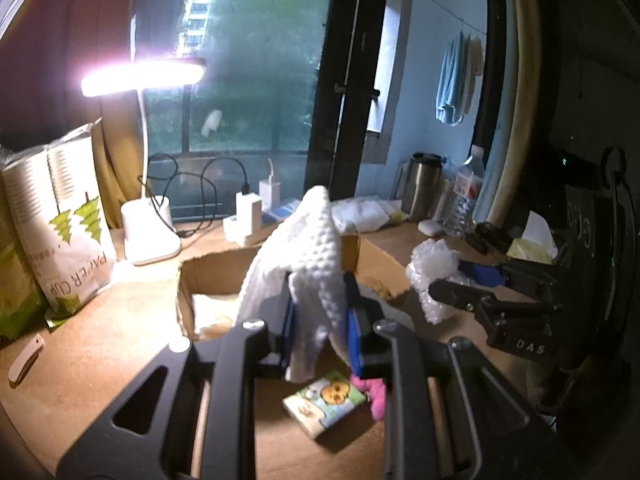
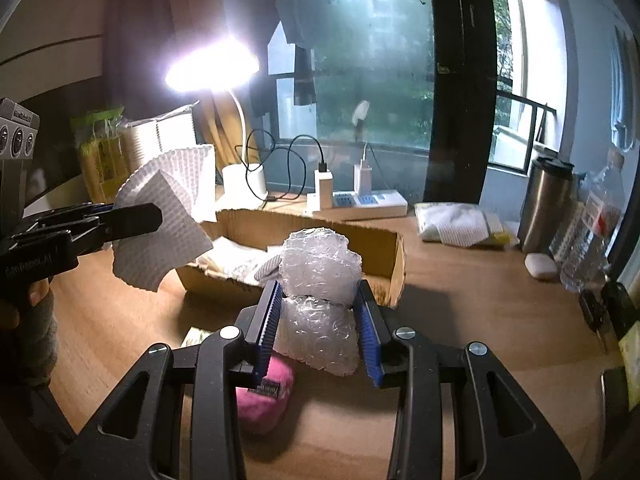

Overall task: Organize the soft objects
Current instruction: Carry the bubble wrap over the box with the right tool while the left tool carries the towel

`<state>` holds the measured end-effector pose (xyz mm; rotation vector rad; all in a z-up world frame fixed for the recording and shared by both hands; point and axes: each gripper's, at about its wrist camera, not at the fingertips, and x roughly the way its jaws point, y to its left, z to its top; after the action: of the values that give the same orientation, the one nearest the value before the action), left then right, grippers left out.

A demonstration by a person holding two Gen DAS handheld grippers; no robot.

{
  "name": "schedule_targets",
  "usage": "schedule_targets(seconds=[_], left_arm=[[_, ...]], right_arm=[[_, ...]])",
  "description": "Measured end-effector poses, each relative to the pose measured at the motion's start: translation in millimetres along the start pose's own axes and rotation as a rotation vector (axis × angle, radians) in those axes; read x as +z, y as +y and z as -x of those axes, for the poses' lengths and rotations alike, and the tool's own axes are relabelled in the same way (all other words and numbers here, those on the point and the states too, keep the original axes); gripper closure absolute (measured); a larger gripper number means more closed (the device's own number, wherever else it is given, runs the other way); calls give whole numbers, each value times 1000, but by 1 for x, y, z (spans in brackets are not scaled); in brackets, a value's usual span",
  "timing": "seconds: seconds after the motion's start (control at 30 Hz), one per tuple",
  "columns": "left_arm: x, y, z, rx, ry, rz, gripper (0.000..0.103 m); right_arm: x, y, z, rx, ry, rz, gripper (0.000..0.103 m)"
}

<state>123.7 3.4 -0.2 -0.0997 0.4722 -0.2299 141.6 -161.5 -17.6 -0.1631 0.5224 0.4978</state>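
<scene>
- Left gripper (image 1: 320, 312) pinching a white dimpled foam sheet (image 1: 304, 248), lifted above the wooden desk (image 1: 100, 344); sheet drooping over both blue pads.
- Same sheet (image 2: 164, 220) seen from the right wrist at 9 o'clock, clamped in the left gripper (image 2: 160, 214), hanging clear of the desk (image 2: 460, 300) just left of the cardboard box (image 2: 384, 248).
- Right gripper (image 2: 316, 320) pressed onto a wad of bubble wrap (image 2: 316, 280), raised in front of the box's near wall.
- From the left wrist, that wad (image 1: 432, 268) at 3 o'clock, gripped by the right gripper (image 1: 434, 292), beside the box (image 1: 208, 276).
- Pale soft items lying inside the open box.
- Pink plush toy (image 2: 260, 400) on the desk below the right gripper, at 6 o'clock; small printed packet (image 1: 324, 404) just beside it.
- Lit desk lamp (image 2: 212, 68) at 11 o'clock behind the box, power strip (image 2: 360, 200) at 12 o'clock, steel tumbler (image 2: 544, 204) and water bottle (image 2: 592, 224) at 3 o'clock.
</scene>
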Motion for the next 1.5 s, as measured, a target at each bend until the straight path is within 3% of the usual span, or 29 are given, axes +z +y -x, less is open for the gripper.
schedule_targets(seconds=[0.3,0.6,1.5], left_arm=[[17,1,-4,41,-70,1,81],[30,4,-19,47,-89,1,81],[22,21,-83,63,19,46,81]], right_arm=[[19,-3,-8,-5,-34,27,64],[34,-8,-18,-14,-59,45,64],[33,-28,-93,-26,55,65,64]])
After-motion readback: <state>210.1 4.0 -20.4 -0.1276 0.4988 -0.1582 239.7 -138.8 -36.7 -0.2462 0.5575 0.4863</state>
